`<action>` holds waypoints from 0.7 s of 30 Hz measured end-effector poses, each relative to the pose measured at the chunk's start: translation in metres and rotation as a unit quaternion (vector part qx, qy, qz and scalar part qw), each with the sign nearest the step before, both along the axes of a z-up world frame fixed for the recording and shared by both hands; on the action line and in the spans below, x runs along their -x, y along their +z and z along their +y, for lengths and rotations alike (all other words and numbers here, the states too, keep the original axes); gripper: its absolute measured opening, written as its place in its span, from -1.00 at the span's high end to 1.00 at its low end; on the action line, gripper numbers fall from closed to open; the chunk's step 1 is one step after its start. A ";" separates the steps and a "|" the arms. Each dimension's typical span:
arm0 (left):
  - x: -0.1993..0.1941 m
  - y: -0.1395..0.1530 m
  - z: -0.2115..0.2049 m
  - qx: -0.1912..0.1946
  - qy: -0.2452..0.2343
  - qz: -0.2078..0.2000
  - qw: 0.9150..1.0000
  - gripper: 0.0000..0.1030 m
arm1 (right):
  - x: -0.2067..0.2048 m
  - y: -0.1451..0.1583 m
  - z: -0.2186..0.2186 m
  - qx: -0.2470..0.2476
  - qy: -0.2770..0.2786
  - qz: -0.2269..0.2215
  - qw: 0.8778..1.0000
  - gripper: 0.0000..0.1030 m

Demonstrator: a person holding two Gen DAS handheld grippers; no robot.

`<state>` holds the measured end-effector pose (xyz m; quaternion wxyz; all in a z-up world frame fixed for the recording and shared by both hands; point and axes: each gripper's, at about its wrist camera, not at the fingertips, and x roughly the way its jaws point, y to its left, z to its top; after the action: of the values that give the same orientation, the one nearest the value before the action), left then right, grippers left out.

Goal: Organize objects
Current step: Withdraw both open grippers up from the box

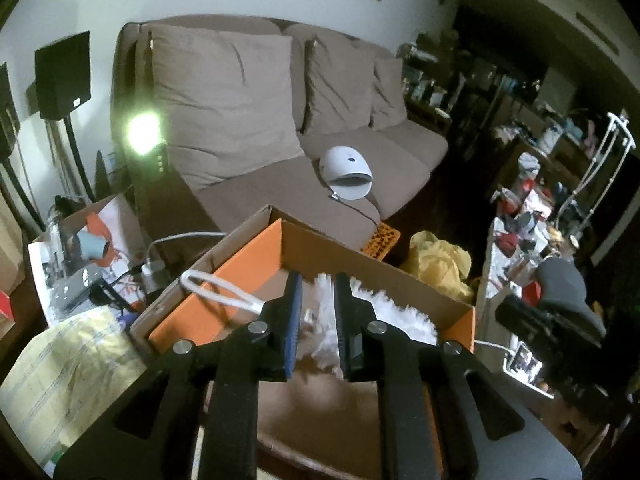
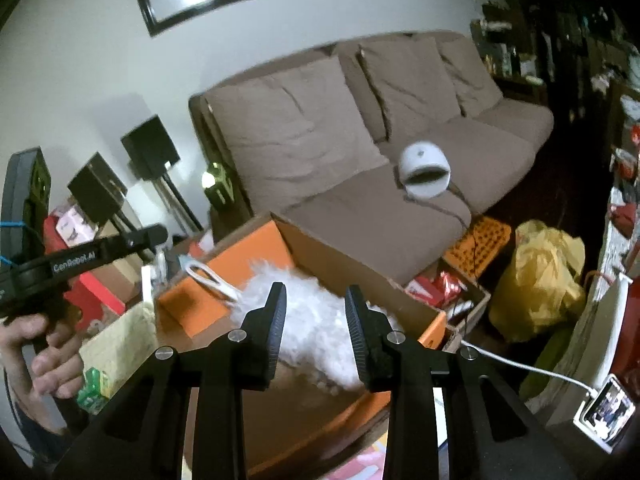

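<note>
Both claws, left claw (image 1: 317,312) and right claw (image 2: 316,320), hang released over the orange box (image 2: 188,304) holding a white fluffy item (image 2: 316,332); only the right view, at lower left, shows the person's hand (image 2: 40,356).

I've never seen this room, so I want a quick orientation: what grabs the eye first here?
Front and centre, an open cardboard box with orange flaps holds a fluffy white item, with both open grippers, left and right, over it. Behind it, a white domed device sits on the brown sofa. A yellow bag lies to the right.
</note>
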<state>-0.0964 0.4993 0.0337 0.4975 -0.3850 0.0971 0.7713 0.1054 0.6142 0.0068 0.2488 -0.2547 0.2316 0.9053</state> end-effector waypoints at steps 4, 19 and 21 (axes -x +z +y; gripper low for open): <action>-0.013 0.017 -0.034 -0.013 0.012 0.025 1.000 0.59 | -0.003 0.015 -0.015 -0.019 0.008 0.014 1.000 0.39; -0.031 -0.003 -0.148 -0.052 0.123 -0.026 0.991 0.23 | -0.005 0.051 -0.066 -0.054 0.059 0.051 0.995 0.23; -0.032 -0.003 -0.161 -0.057 0.142 -0.017 0.988 0.11 | -0.006 0.055 -0.072 -0.058 0.065 0.056 0.995 0.18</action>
<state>-0.0642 0.3383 0.0309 0.4056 -0.3792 -0.0111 0.8316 0.1113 0.5418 0.0621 0.1902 -0.2036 0.1754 0.9443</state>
